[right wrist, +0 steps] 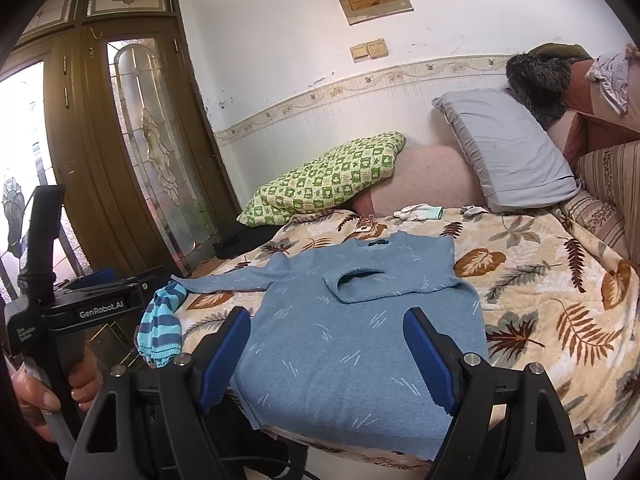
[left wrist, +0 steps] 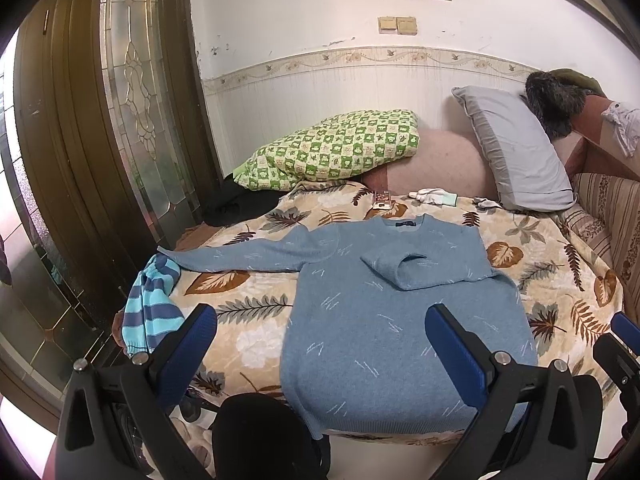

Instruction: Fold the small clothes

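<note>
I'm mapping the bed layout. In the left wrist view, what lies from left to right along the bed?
Striped garment → blue sweater → grey pillow, with the green checked pillow behind, between the striped garment and the grey pillow.

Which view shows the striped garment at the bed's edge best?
The left wrist view: the striped garment appears larger, its cuff and stripes fully visible beside the sweater's outstretched sleeve. The right wrist view shows it smaller, near the left tongs' body.

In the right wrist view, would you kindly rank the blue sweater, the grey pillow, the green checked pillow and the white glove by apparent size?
1. Blue sweater, though nearest the camera.
2. Grey pillow and green checked pillow look too alike to rank.
3. White glove, clearly smallest.
</note>
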